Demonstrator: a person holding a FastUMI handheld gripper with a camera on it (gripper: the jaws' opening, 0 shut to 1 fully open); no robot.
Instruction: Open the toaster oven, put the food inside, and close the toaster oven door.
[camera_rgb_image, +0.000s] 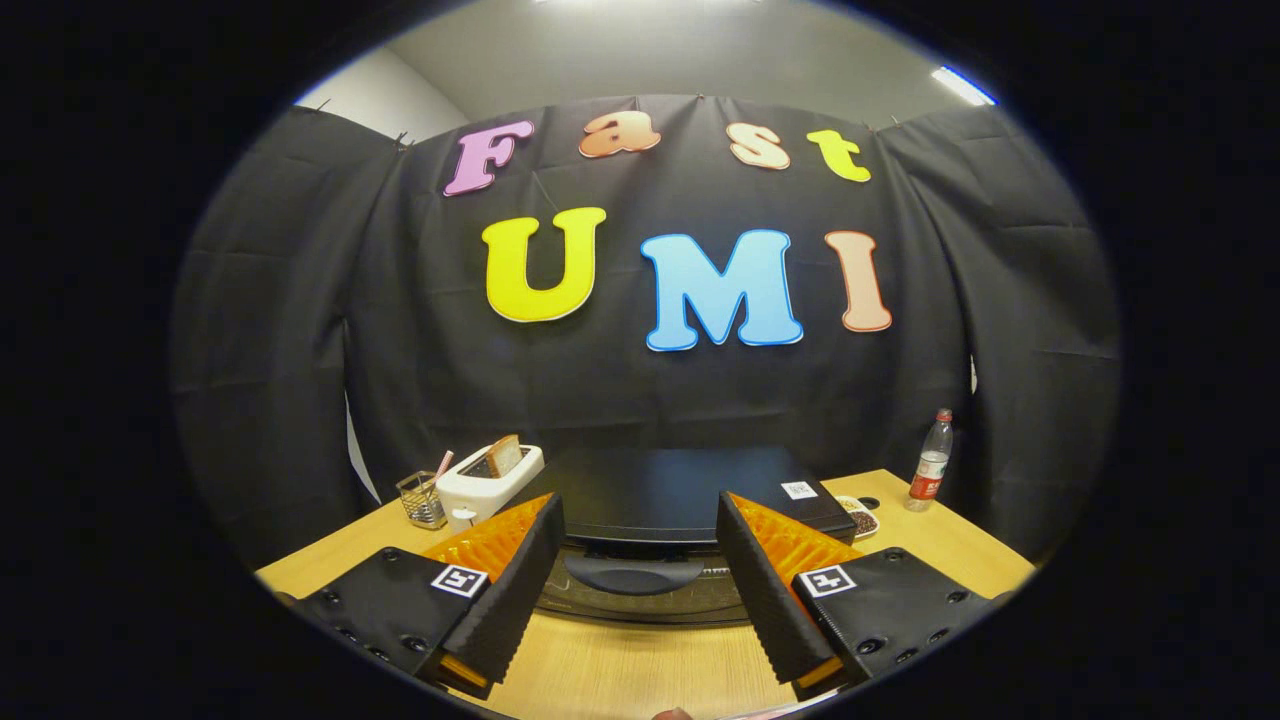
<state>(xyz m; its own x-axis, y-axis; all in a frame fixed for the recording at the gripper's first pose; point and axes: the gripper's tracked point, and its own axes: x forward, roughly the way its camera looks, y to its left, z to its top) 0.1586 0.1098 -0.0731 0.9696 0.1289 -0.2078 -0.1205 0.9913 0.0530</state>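
Hand-held gripper (640, 560) spread wide, nothing between the fingers, hovering over the bench (620, 670) just in front of the toaster oven (660, 500). Oven sitting dead ahead, black, low and boxy, door shut, its curved handle (634, 574) right in the gap between the fingertips.

Probably a rigid metal-and-glass box, heavy enough to stay put when tugged. Door most likely hinged at the bottom and a bit stiff, so best to pinch the handle in the middle and pull out and down in an arc. Handle looks smooth, could slip if only clipped at the lip.

Plenty of bare wood in front for the door to drop onto. Tighter on the sides: white pop-up toaster (490, 482) with a slice of bread (504, 455) just beside the oven's left, wire cup (422, 499) next to that. Small dish (858, 518) near the right corner, plastic bottle (930, 462) further out by the bench edge and tippy.
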